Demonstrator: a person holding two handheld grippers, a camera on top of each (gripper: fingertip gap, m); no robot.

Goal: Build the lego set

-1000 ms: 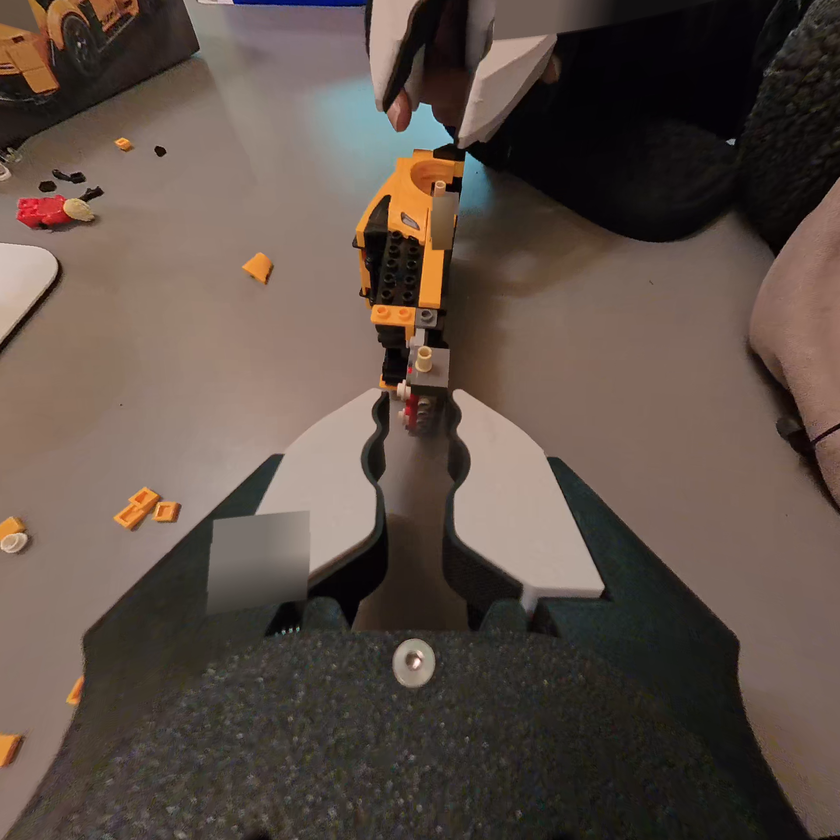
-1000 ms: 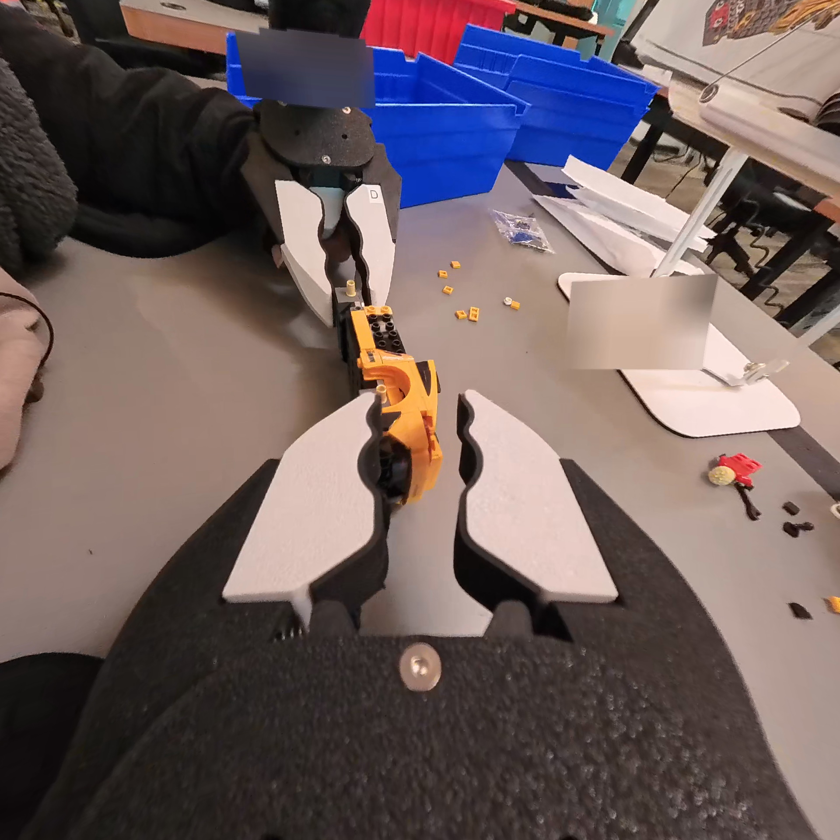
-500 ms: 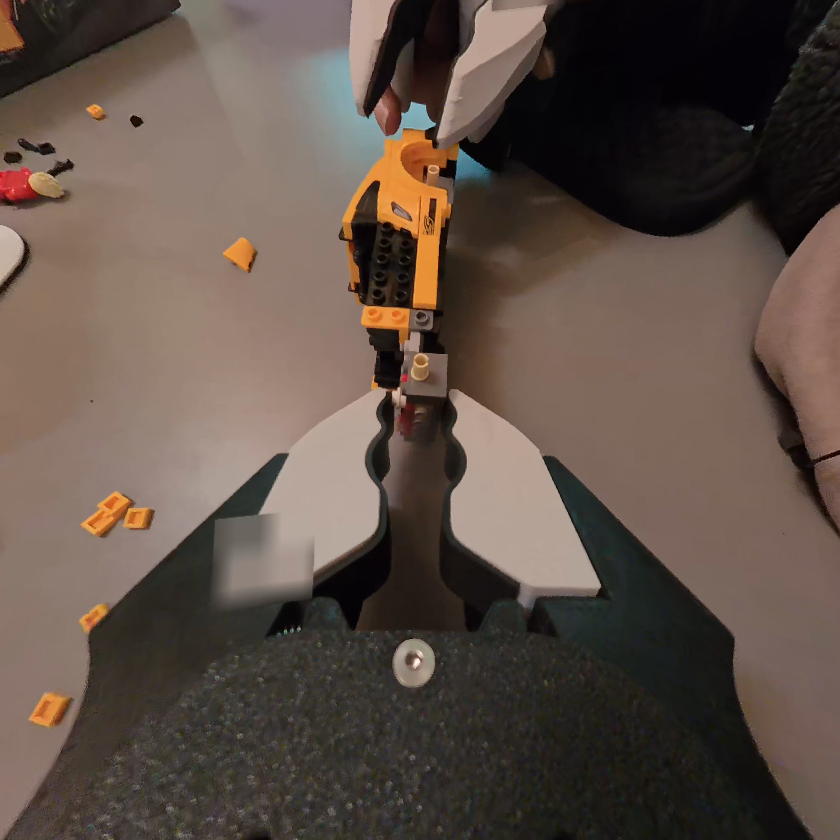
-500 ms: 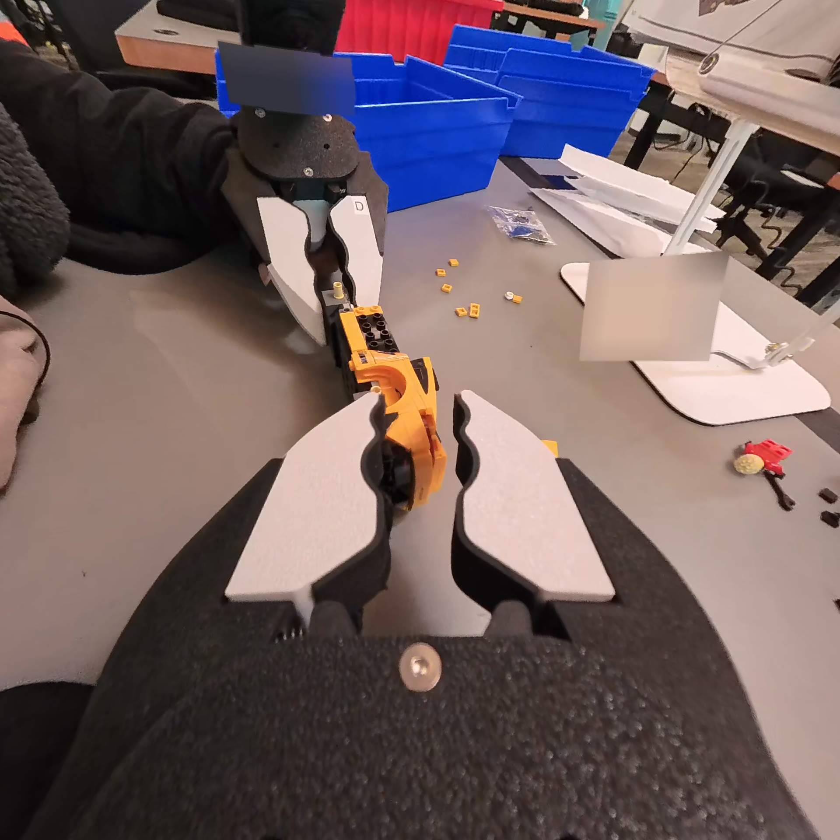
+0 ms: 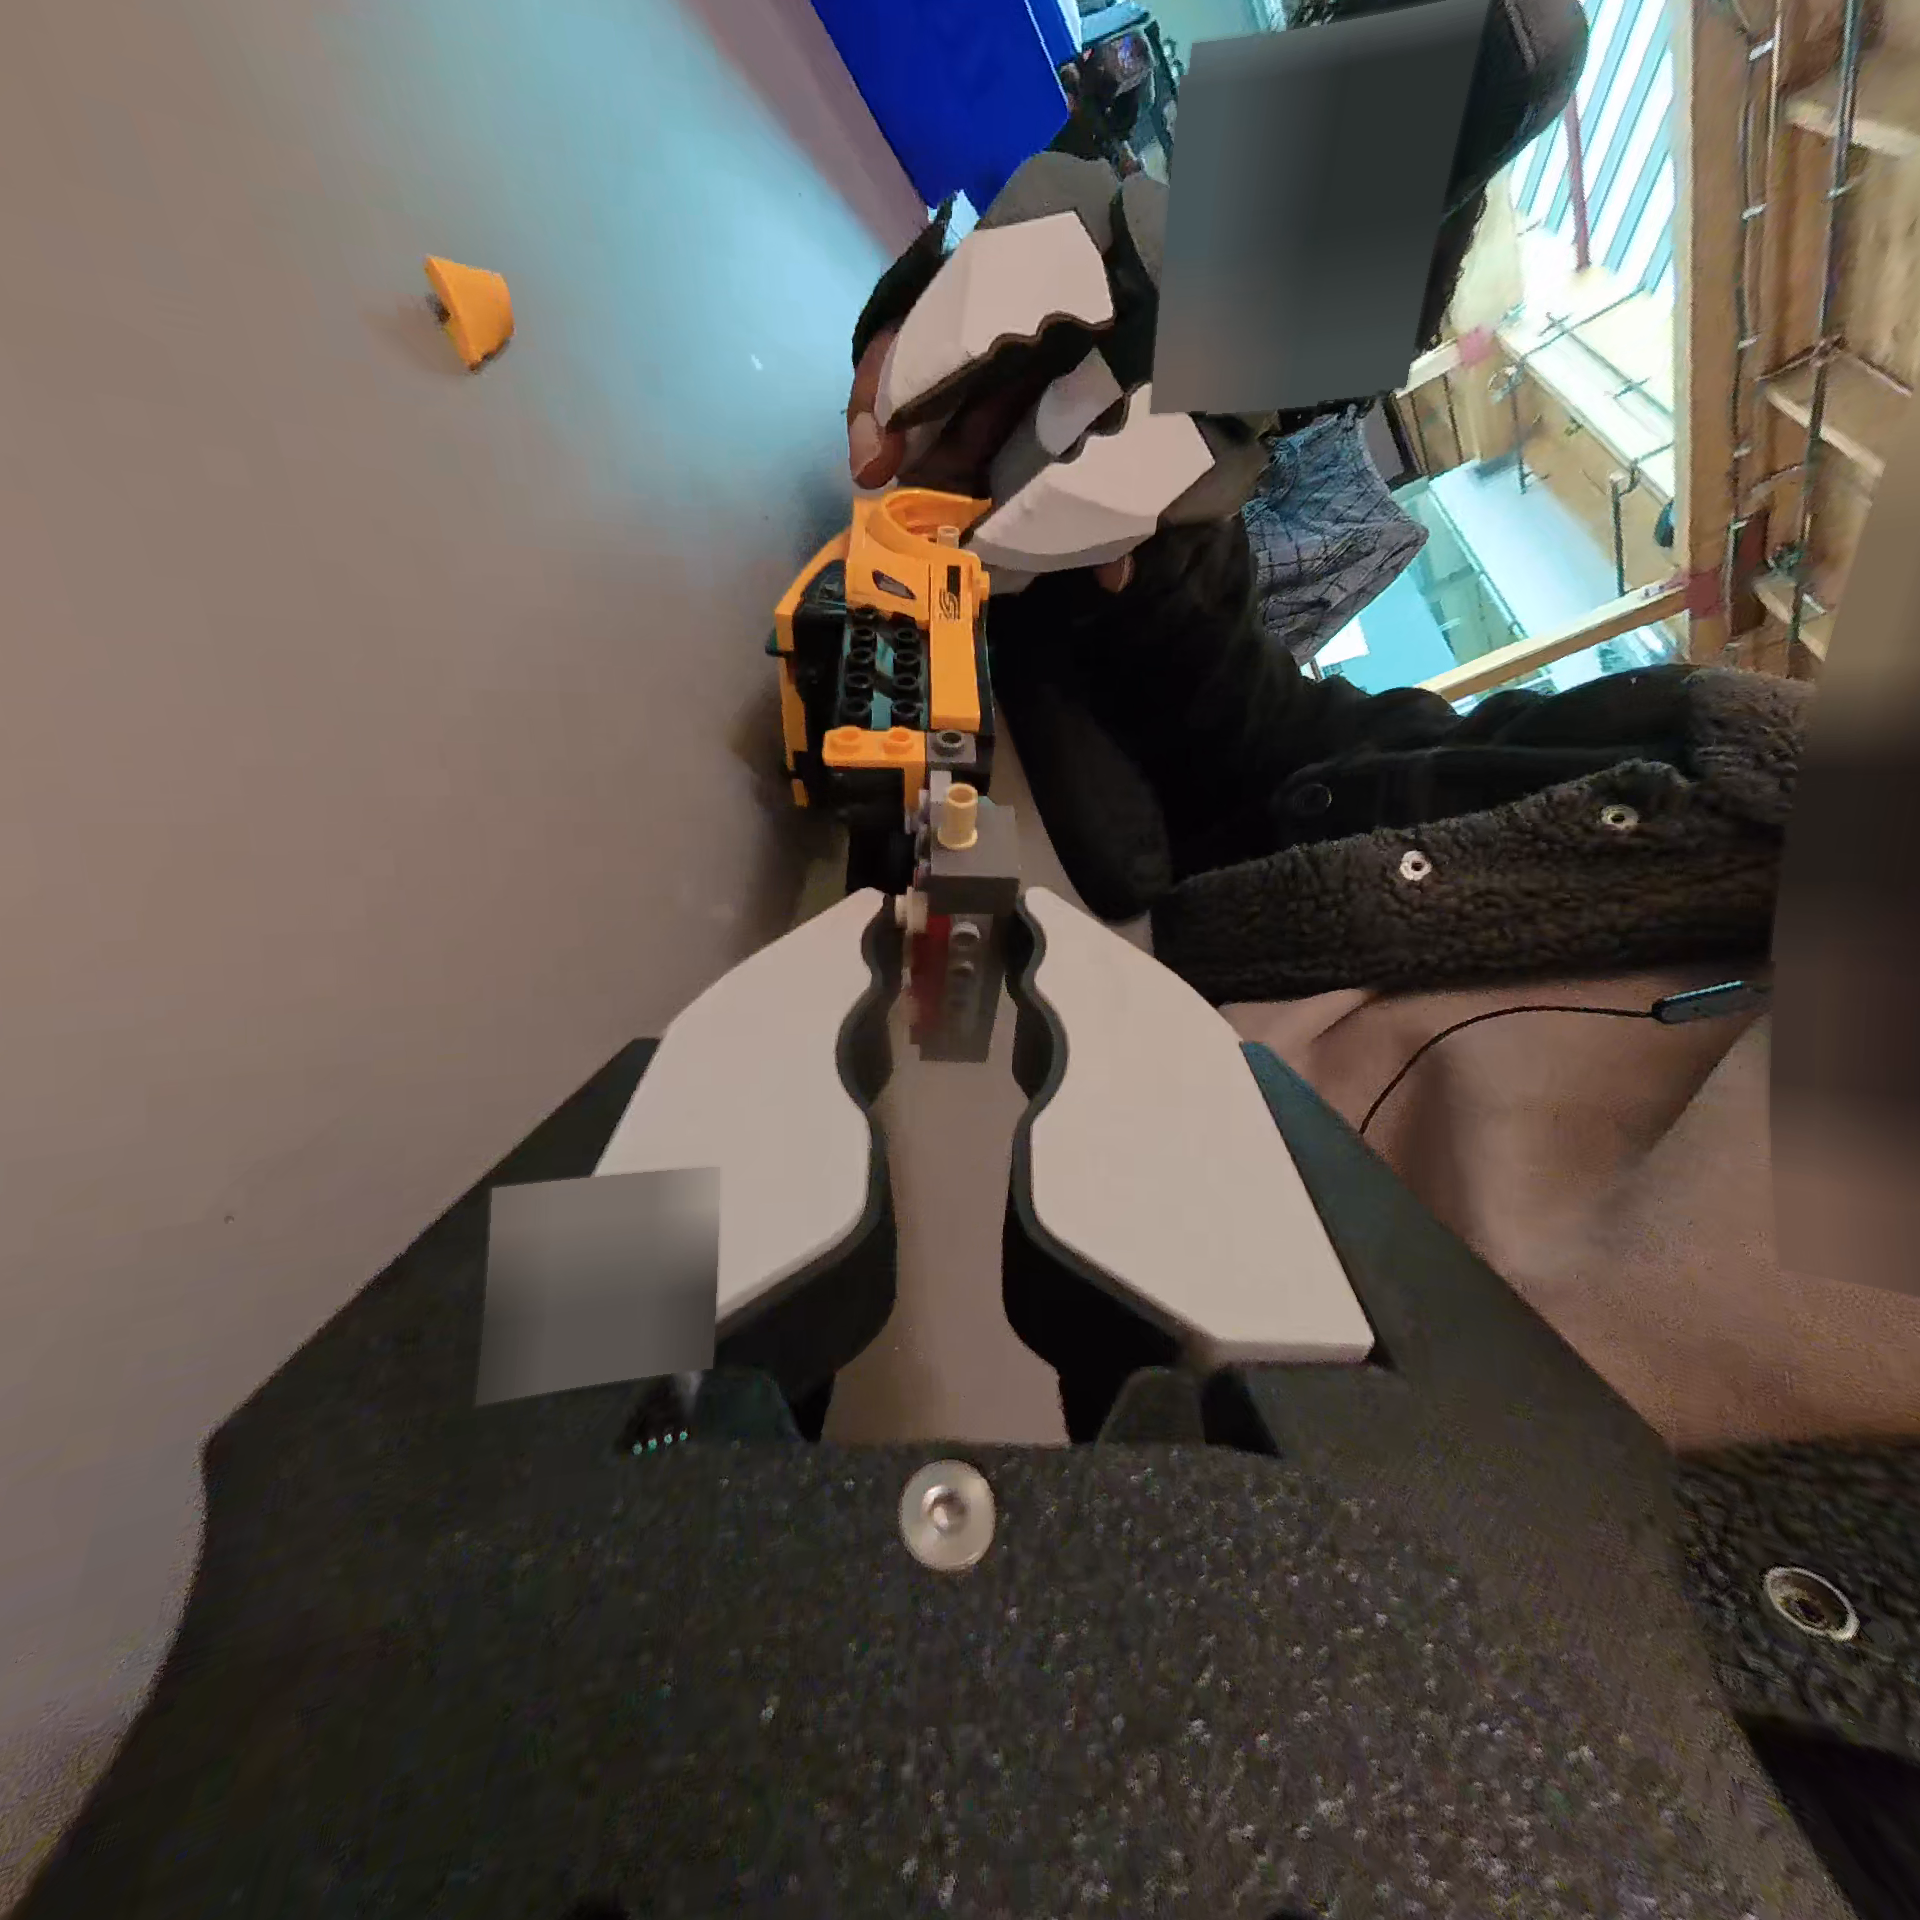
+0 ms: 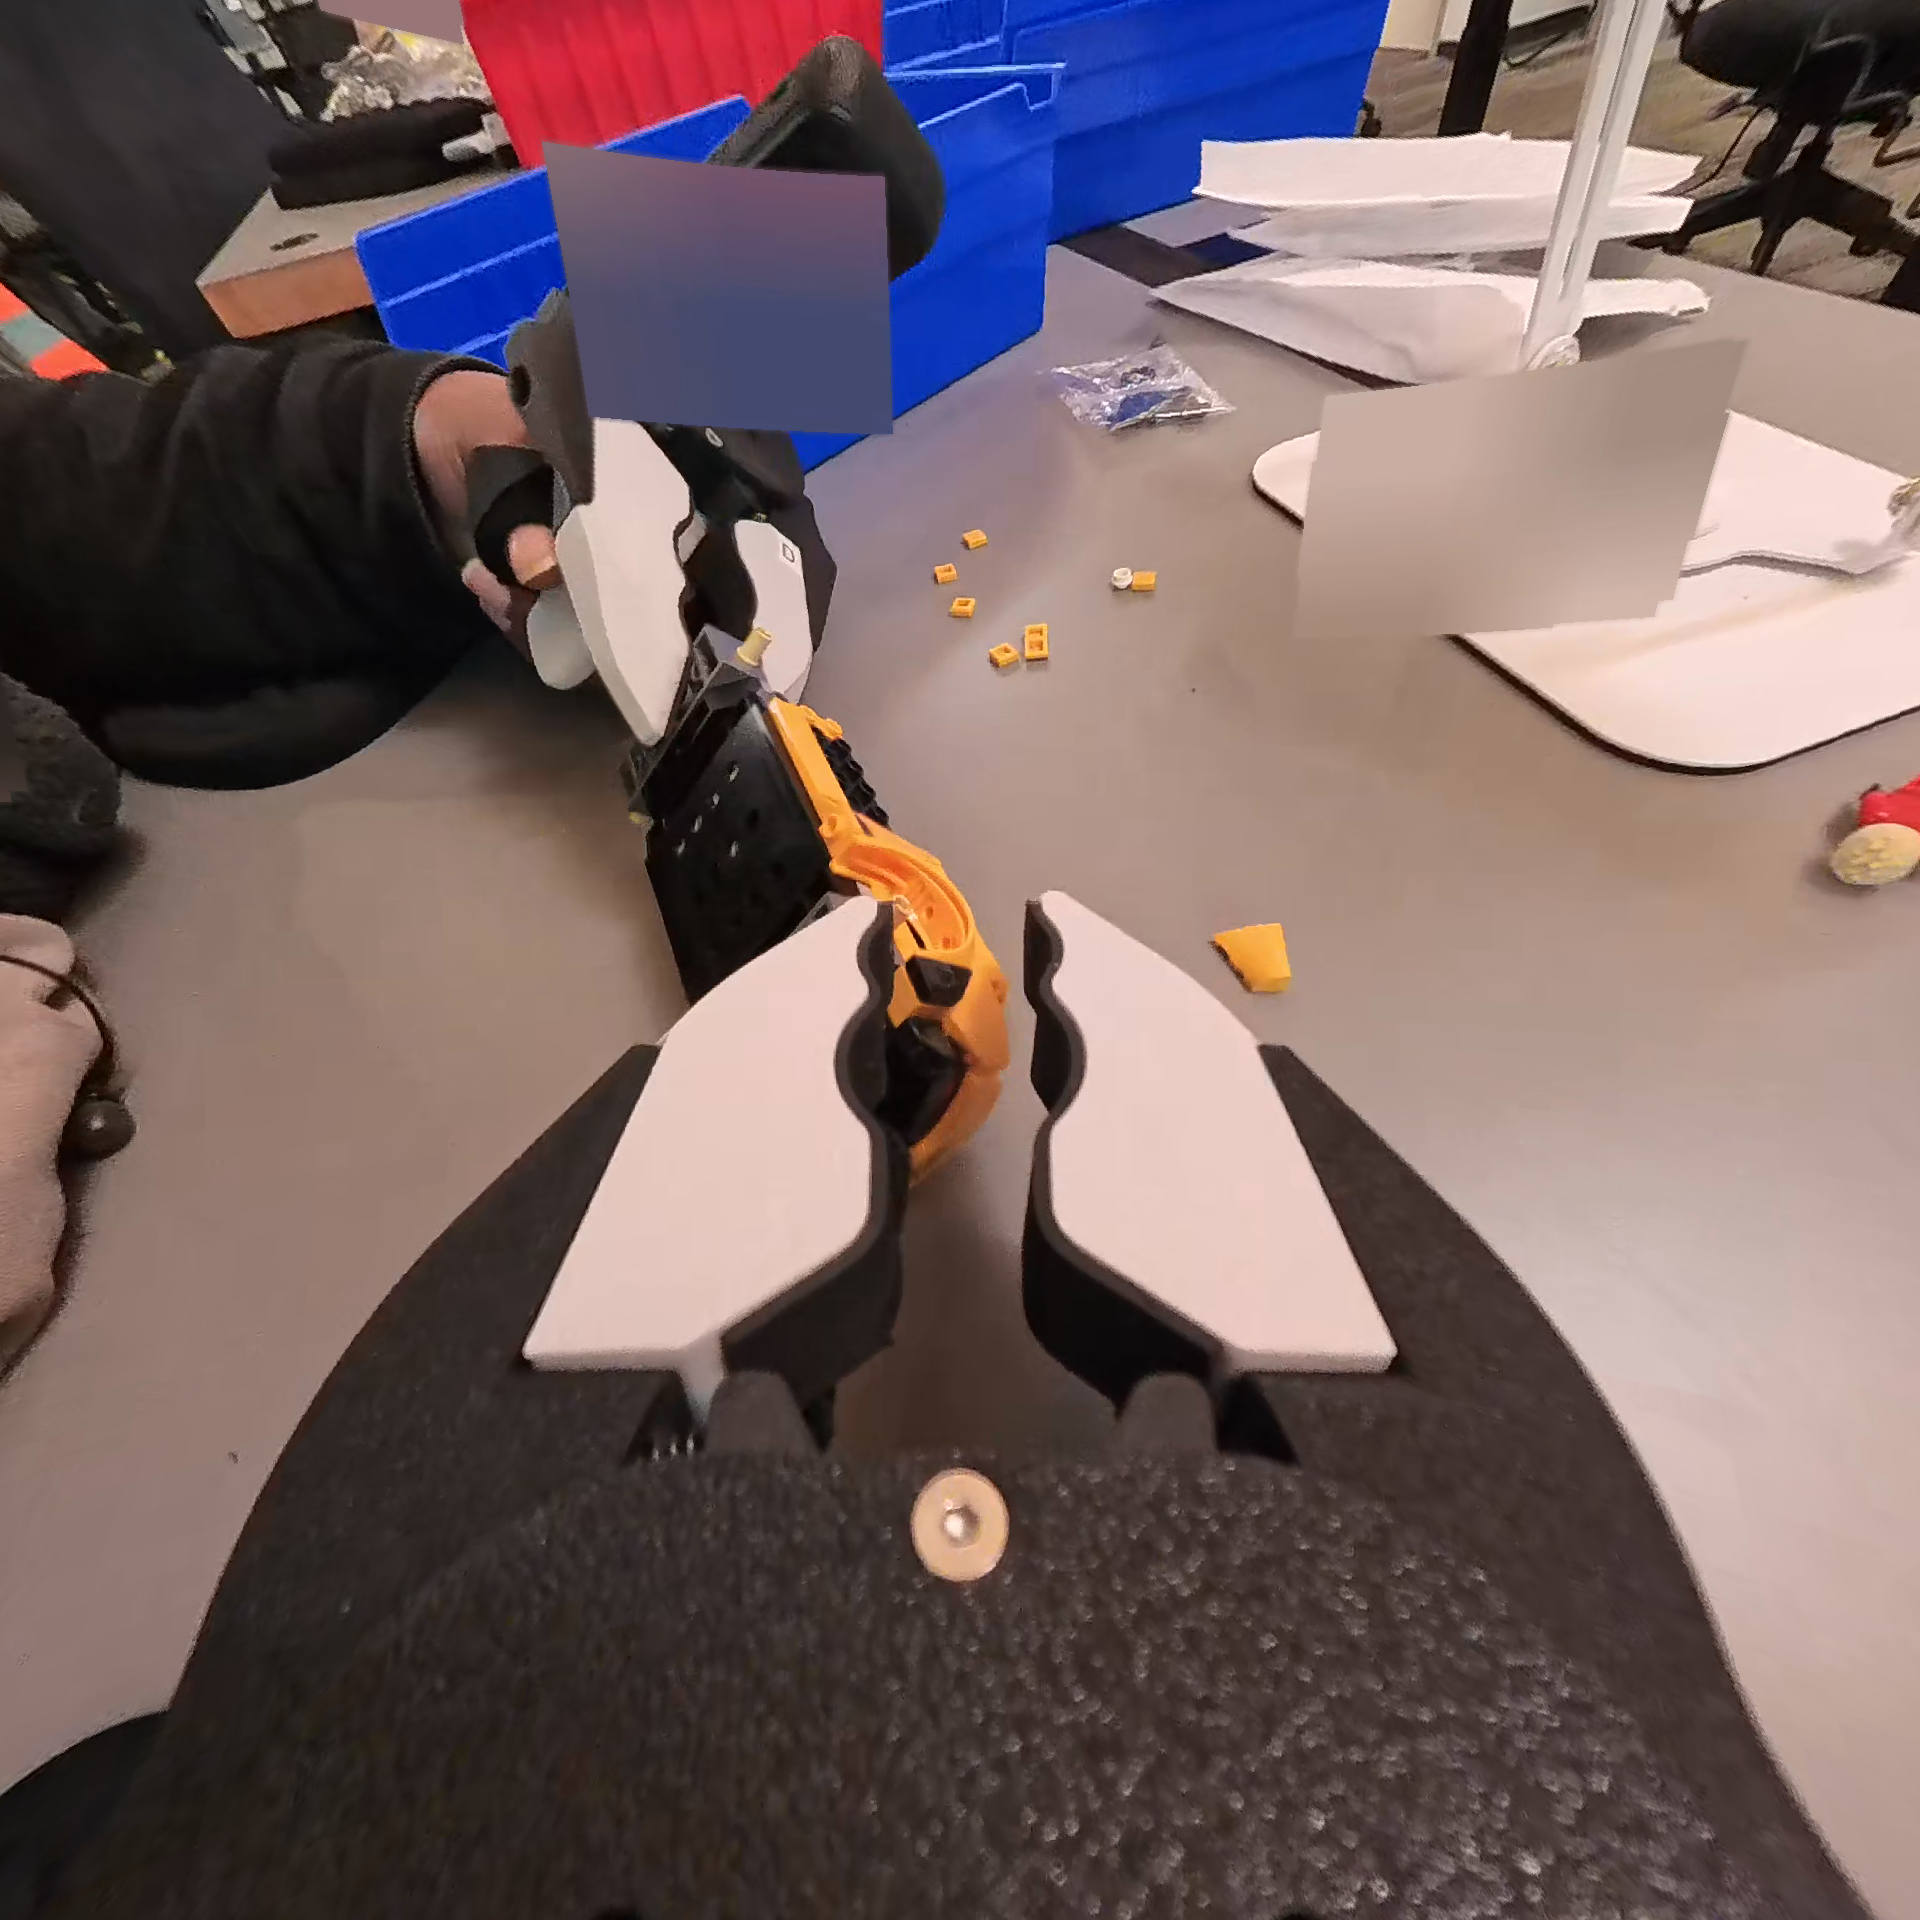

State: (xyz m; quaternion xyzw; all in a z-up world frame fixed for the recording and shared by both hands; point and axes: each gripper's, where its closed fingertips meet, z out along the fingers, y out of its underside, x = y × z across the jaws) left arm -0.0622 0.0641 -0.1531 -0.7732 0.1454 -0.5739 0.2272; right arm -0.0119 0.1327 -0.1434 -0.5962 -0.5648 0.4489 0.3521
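Observation:
An orange and black brick car model [image 5: 883,644] is turned on its side just above the grey table [image 5: 312,727]. My left gripper [image 5: 951,935] is shut on the model's grey and red end block [image 5: 971,883]. It also shows in the right wrist view [image 6: 717,665], pinching that end. My right gripper [image 6: 956,935] is open around the model's orange end [image 6: 935,997]. Its left finger [image 6: 769,1091] touches the model, and a gap shows before its right finger [image 6: 1164,1101]. The model's black underside [image 6: 727,831] faces the right wrist camera.
A loose orange wedge piece [image 6: 1255,956] lies right of my right gripper. Small orange plates [image 6: 1018,644], a clear bag [image 6: 1138,384], blue bins [image 6: 987,208], a white stand base [image 6: 1714,665] and a red piece [image 6: 1881,831] lie beyond. A person's dark sleeve [image 6: 208,520] rests at the left. My right fingertips sit around 9 cm from my left ones. The white stand base [image 6: 1714,665] is about 25 cm from both grippers' fingertips.
My left gripper has rolled about a quarter turn, tipping the model onto its side so its black underside shows. My right gripper's fingers have narrowed around the orange end.

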